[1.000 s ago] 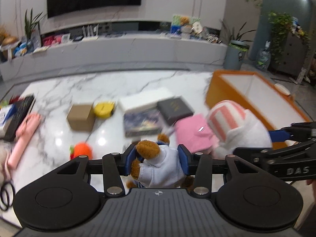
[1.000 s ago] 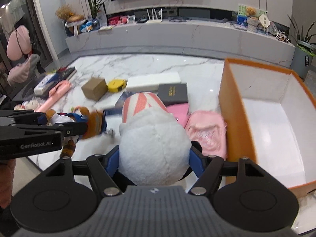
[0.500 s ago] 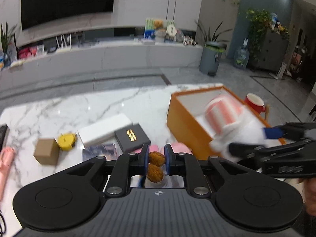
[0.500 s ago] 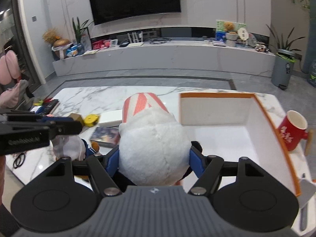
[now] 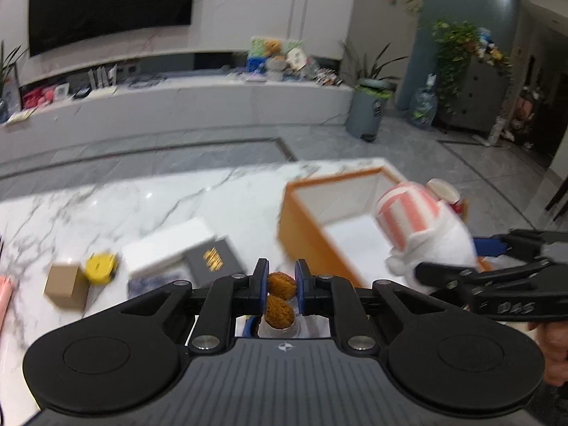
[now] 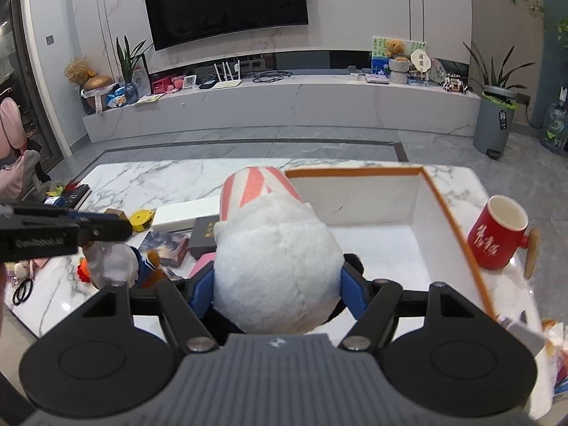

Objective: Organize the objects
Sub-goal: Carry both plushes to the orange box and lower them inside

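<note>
A white marble table (image 6: 149, 181) stands in a living room. Over it, the left gripper (image 5: 280, 285) is pinched tight on a small brown teddy bear (image 5: 280, 296) in white clothes. The right gripper (image 6: 277, 293) clamps a big white plush toy (image 6: 273, 269) with a pink-striped hat, held above the near edge of the orange box (image 6: 454, 227). A red mug (image 6: 497, 238) stands just beside the box.

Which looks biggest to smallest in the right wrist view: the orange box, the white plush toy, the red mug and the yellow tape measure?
1. Orange box, though the white plush toy fills nearly as much of the picture because it sits close to the camera.
2. White plush toy.
3. Red mug.
4. Yellow tape measure.
</note>
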`<state>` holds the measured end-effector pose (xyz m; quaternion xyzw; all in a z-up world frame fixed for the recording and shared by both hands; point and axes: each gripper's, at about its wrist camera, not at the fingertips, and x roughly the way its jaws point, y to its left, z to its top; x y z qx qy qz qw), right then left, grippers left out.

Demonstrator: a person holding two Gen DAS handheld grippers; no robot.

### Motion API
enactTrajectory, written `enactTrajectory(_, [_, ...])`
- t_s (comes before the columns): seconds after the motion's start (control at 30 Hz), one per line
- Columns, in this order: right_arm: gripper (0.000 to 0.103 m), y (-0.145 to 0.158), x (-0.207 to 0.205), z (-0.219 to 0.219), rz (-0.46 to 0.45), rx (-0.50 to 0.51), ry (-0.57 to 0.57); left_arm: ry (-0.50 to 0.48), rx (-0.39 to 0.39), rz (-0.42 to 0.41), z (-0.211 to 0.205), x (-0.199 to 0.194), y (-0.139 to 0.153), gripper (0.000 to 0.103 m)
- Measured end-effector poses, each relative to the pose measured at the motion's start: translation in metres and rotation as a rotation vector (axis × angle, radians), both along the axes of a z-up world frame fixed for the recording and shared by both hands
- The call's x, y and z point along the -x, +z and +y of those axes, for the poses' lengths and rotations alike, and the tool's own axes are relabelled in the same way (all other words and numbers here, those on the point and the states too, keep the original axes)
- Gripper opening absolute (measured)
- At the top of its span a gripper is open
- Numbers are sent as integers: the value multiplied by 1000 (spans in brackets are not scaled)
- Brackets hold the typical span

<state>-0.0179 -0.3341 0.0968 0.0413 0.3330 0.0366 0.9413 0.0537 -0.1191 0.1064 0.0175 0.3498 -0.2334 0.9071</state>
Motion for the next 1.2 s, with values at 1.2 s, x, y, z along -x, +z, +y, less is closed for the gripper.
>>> enactTrajectory(1.2, [72,-73,-41,-115,213,-11,-131,-167,75,212,-129,-28,-73,17])
